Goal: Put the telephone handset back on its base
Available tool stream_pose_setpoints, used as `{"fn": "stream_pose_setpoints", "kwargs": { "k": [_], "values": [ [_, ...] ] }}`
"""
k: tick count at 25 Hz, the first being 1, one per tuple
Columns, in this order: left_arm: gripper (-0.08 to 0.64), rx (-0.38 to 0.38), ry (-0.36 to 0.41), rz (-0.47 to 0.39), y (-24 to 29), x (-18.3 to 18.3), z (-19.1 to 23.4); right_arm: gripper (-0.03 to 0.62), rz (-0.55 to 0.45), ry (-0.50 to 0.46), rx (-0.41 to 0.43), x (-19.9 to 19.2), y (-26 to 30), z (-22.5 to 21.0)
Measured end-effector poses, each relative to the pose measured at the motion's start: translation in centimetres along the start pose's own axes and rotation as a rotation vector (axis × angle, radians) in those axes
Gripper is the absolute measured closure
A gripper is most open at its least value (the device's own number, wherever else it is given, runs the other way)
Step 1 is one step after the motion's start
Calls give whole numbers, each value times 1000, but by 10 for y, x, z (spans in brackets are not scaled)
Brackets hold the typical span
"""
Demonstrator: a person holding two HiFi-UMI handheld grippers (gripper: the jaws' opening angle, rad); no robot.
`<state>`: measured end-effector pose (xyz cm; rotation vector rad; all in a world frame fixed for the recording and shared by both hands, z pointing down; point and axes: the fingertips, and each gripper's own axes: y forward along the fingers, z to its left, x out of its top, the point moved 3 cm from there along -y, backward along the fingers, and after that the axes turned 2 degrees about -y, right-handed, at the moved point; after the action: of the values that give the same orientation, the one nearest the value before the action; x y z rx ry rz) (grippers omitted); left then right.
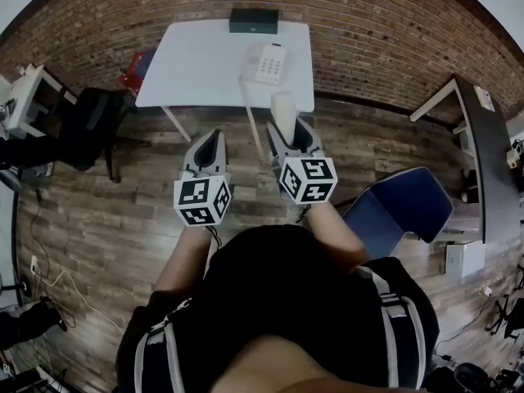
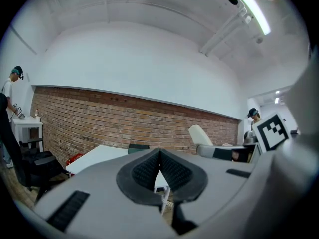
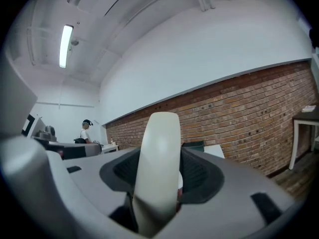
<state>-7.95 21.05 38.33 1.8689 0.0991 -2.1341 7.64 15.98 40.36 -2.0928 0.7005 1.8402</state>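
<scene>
Right gripper (image 3: 158,169) is clamped on the cream telephone handset (image 3: 160,133). The pads press on both its sides, and its rounded end sticks out well past your jaw tips. From the head view you're holding the handset in the air over the wood floor (image 1: 123,219), just short of the near edge of the white table (image 1: 196,64). The handset is not touching the table.

The phone base (image 1: 270,62) sits on the right half of the table, keypad up, clearly apart from the handset. A dark green box (image 1: 254,20) lies at the table's far edge against the brick wall (image 1: 368,23), just behind the base.

Left gripper (image 2: 159,156) has its jaws closed on each other, pads meeting at the tips with nothing between them. You hold it beside the right one, also over the floor and short of the table.

A blue chair (image 1: 401,207) stands to your right.
</scene>
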Motion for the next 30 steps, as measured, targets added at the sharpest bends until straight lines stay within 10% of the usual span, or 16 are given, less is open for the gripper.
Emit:
{"fn": "stream_pose_setpoints", "kwargs": {
  "k": [30],
  "values": [
    [558, 44, 1, -17, 90, 5, 73, 377, -37, 55, -51, 10, 111, -40]
  ]
}}
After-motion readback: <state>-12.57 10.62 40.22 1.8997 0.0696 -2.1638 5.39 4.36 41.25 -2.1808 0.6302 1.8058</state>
